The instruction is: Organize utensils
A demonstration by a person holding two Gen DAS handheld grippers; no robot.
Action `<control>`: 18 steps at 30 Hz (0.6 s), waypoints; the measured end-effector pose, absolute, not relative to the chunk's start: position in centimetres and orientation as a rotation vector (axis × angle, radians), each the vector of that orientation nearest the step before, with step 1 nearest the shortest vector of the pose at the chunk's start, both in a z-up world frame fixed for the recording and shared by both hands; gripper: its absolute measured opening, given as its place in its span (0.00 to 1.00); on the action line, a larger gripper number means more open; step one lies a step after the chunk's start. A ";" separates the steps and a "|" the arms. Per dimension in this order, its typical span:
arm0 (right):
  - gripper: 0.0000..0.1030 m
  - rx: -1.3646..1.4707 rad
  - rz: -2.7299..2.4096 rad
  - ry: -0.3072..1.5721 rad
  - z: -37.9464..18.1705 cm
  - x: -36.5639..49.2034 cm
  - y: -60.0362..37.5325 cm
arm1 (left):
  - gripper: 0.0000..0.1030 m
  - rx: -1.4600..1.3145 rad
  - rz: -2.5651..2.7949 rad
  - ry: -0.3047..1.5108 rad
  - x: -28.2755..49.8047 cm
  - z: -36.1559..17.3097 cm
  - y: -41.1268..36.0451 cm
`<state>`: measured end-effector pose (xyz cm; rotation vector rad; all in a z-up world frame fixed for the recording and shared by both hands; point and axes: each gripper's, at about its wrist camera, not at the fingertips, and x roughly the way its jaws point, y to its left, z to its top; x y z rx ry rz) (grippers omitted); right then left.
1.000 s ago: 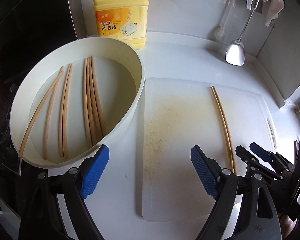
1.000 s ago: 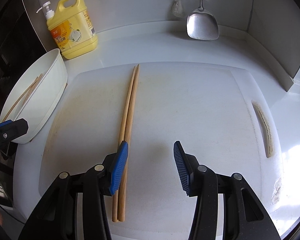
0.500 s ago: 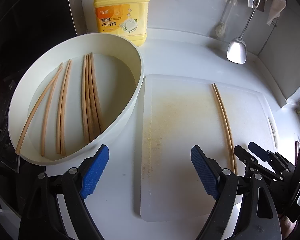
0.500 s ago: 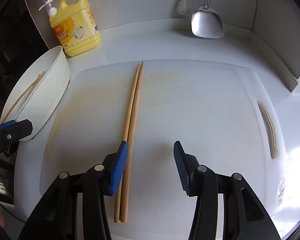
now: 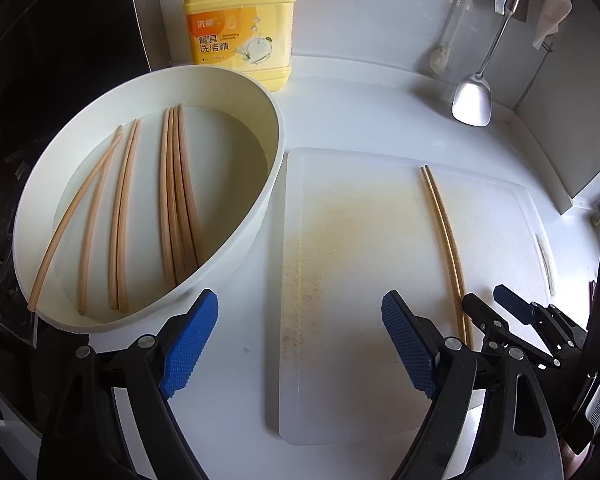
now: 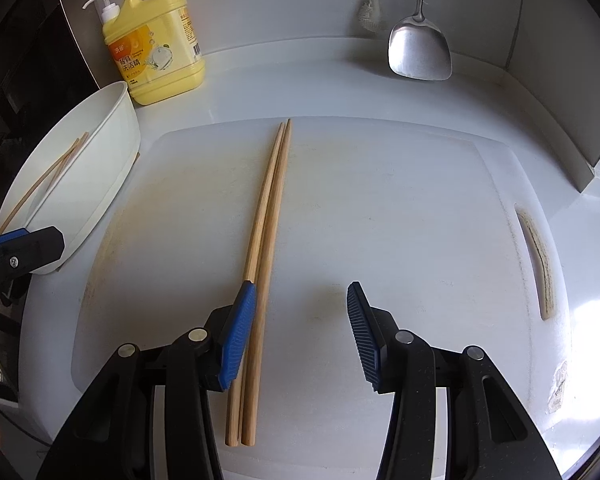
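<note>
Counter (image 5: 360, 120), white, is carrying everything noted. Cutting board (image 6: 380, 200), white and stained, is lying flat at centre, with the oval white basin (image 5: 260, 216) sitting just beside its 9 o'clock edge. Detergent jug (image 5: 240, 24), yellow, is standing at the basin's 12 o'clock. Steel spatula (image 6: 419, 54) is hanging at 1 o'clock against the back wall. Left tongs (image 5: 300, 344) are hovering spread wide and gripping nothing, straddling the board's 9 o'clock edge. Right tongs (image 6: 302, 328) are gaping likewise, empty, low over the board. Chopstick pair (image 6: 266, 240) is lying on the board, its thick ends just inside the left blue pad (image 6: 238, 336). Several more chopsticks (image 5: 176, 200) are lying lengthwise in the basin.
</note>
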<state>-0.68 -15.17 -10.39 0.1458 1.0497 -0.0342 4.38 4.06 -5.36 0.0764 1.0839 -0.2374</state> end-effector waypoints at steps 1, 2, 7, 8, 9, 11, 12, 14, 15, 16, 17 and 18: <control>0.44 0.143 -0.032 1.050 -10.4 -0.7 -15.1 | 0.80 0.076 -0.237 1.083 4.4 -5.3 4.1; 0.45 0.140 -0.031 1.050 -10.5 -0.6 -15.1 | 0.80 0.075 -0.236 1.083 4.4 -5.3 4.0; 0.45 0.056 -0.043 1.052 -10.7 -0.1 -14.2 | 0.80 0.075 -0.235 1.084 4.4 -5.4 3.9; 0.45 0.047 -0.039 1.047 -10.7 0.0 -14.1 | 0.80 0.076 -0.235 1.084 4.4 -5.4 3.9; 0.45 0.049 -0.035 1.043 -10.7 0.1 -14.1 | 0.80 0.075 -0.235 1.085 4.4 -5.4 3.8; 0.40 0.043 -0.029 1.032 -10.7 0.2 -14.2 | 0.80 0.074 -0.235 1.084 4.4 -5.5 3.6; 0.38 0.040 -0.030 1.025 -10.7 0.2 -14.2 | 0.80 0.074 -0.237 1.085 4.4 -5.5 3.4; 0.26 0.028 -0.029 1.010 -10.7 0.3 -14.3 | 0.80 0.075 -0.241 1.084 4.4 -5.6 3.0; 0.23 0.017 -0.022 1.005 -10.7 0.3 -14.3 | 0.80 0.077 -0.244 1.083 4.4 -5.6 2.7; 0.15 0.002 -0.014 1.000 -10.7 0.4 -14.2 | 0.80 0.079 -0.246 1.082 4.4 -5.7 2.5; 0.07 -0.014 -0.004 0.996 -10.7 0.4 -14.2 | 0.80 0.079 -0.250 1.080 4.4 -5.7 2.2; 0.07 -0.029 0.002 0.994 -10.7 0.6 -14.2 | 0.80 0.077 -0.254 1.079 4.4 -5.8 1.9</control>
